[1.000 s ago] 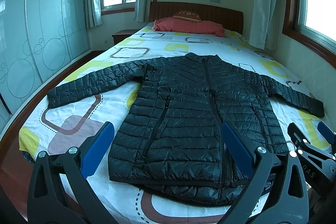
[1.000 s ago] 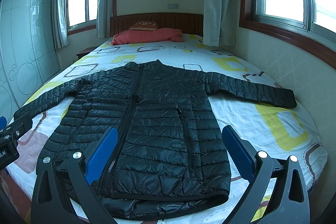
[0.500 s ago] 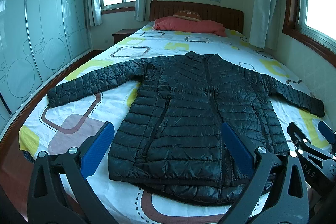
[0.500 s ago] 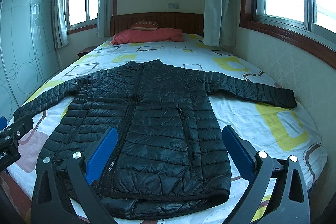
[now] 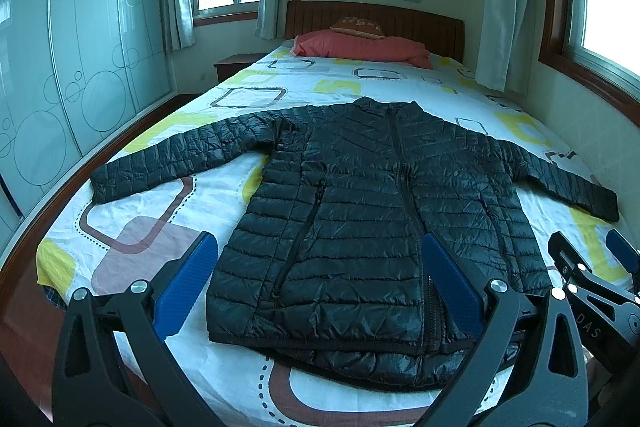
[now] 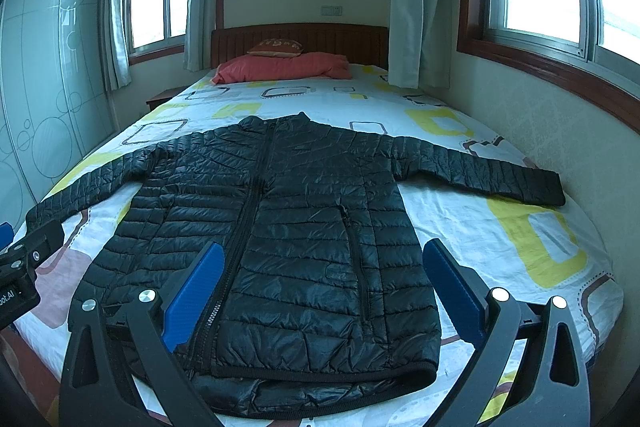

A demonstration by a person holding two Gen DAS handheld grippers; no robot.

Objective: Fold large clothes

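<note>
While the black quilted puffer jacket (image 5: 372, 211) lies flat at twelve o'clock, left gripper (image 5: 320, 283) and right gripper (image 6: 320, 287) hover, fingers wide apart, holding nothing.

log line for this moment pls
stage: pre-fold | jacket: flat on bed, zipped, sleeves spread | left gripper: open | right gripper: open

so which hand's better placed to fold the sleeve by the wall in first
Right. The right tool hangs open over the jacket's wall-side half, nearer that sleeve. The left tool, also open, sits over the other half.
</note>
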